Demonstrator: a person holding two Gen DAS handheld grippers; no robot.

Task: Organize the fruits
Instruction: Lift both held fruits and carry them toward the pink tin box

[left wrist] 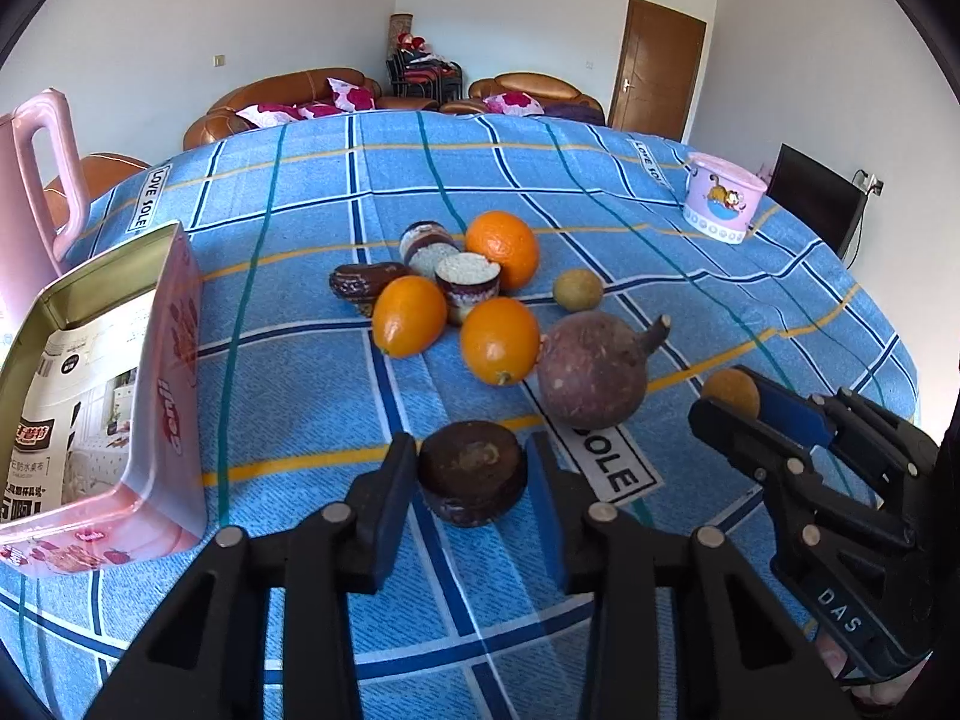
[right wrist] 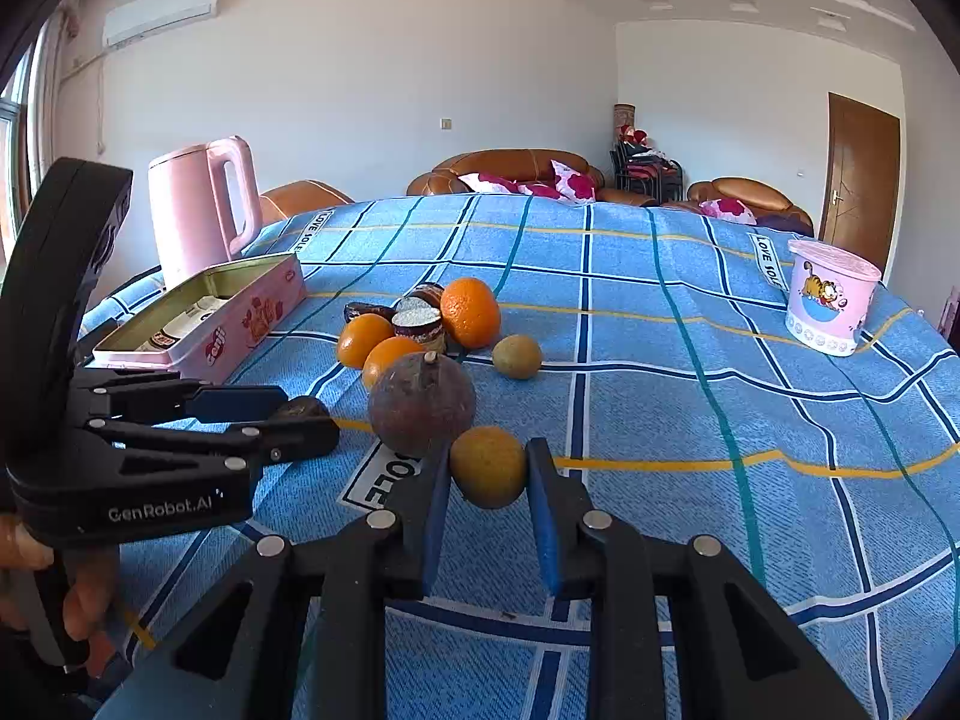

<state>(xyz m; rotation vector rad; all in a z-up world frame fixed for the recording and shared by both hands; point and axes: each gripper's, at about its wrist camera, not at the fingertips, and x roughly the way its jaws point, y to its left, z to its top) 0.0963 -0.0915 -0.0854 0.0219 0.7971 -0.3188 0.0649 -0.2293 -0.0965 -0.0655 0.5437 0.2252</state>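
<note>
Left gripper (left wrist: 472,468) clamps a dark brown fruit (left wrist: 472,473) on the blue cloth (left wrist: 690,252); right gripper (right wrist: 489,468) pinches a small yellow fruit (right wrist: 488,466). Beyond both lie a purple fruit (right wrist: 422,404) and oranges (left wrist: 501,348), with the pink tin (left wrist: 174,372) left of them.

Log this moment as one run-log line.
left gripper: shut on dark brown fruit | right gripper: shut on small yellow-orange fruit | pink tin: open

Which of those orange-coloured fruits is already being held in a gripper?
The small dull orange fruit, clamped in the right gripper beside the big purple fruit. The three bright oranges lie untouched farther back.
</note>
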